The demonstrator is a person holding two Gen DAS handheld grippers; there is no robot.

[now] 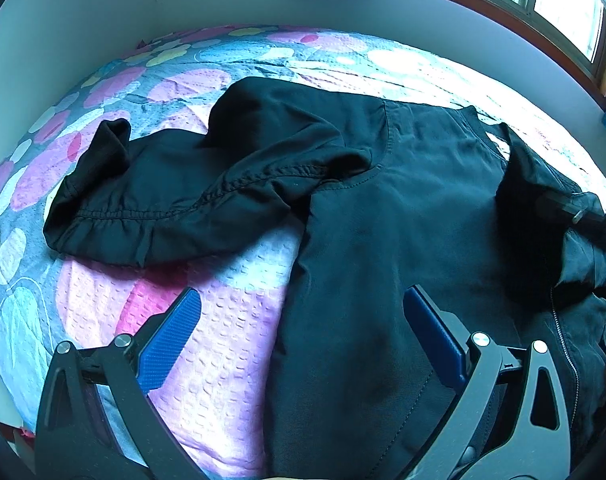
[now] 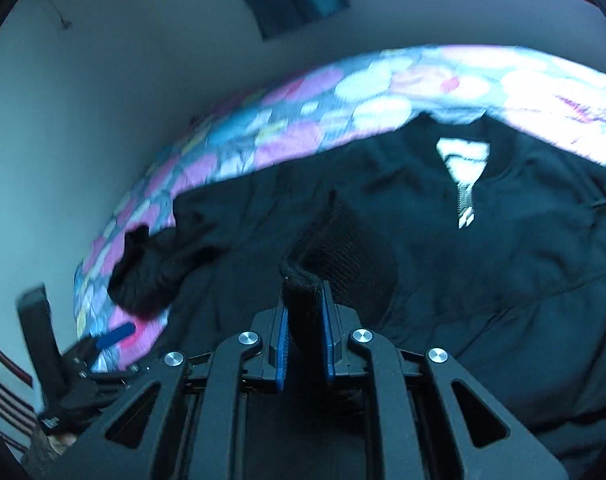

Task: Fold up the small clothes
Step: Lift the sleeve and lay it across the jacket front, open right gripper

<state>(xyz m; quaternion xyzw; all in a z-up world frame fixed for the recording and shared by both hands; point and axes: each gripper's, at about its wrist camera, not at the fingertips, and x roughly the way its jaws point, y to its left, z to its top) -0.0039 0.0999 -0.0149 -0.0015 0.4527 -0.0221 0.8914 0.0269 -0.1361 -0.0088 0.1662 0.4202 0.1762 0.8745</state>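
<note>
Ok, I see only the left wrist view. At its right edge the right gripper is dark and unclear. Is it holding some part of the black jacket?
Observer: Yes. The right gripper is shut on a ribbed cuff of the black jacket.
Operator: And the zipper, is it closed to the top?
Observer: No. The zipper pull sits below the neck, which lies open.
</note>
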